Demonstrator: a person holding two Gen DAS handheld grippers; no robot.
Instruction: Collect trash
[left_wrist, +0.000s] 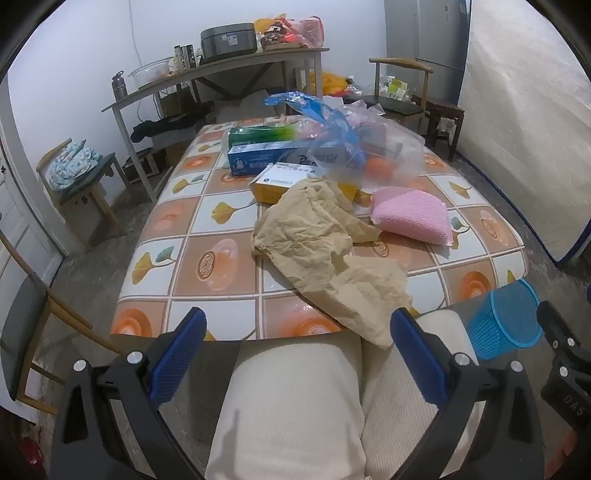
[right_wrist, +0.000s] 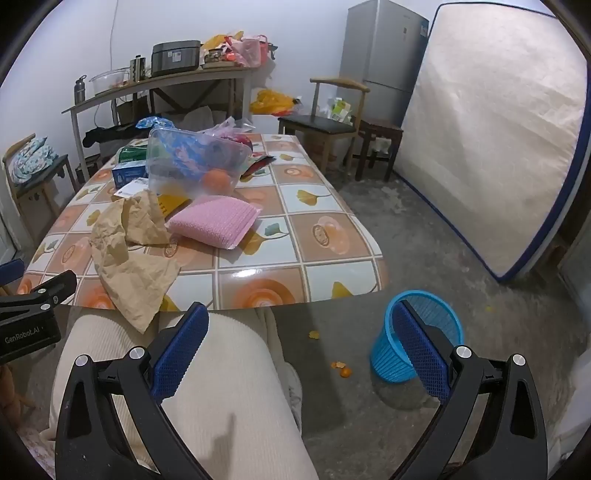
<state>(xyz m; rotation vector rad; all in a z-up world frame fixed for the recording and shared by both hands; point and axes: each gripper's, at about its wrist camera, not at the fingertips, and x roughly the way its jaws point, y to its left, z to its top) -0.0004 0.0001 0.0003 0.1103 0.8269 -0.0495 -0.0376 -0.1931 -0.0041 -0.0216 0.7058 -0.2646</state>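
A crumpled brown paper bag (left_wrist: 325, 254) lies on the tiled table (left_wrist: 207, 236), its end hanging over the near edge; it also shows in the right wrist view (right_wrist: 125, 251). A pink sponge (left_wrist: 412, 216) lies to its right. A blue mesh waste basket (right_wrist: 417, 336) stands on the floor right of the table. My left gripper (left_wrist: 299, 354) is open and empty above the person's lap, short of the table edge. My right gripper (right_wrist: 301, 350) is open and empty, lower right of the table, its right finger in front of the basket.
A clear plastic bag (left_wrist: 369, 147) with an orange, boxes (left_wrist: 273, 181) and a blue carton sit further back on the table. Orange peel bits (right_wrist: 341, 369) lie on the floor. Chairs (right_wrist: 325, 125), a side table (left_wrist: 207, 74), a fridge and a leaning mattress (right_wrist: 491, 140) surround the area.
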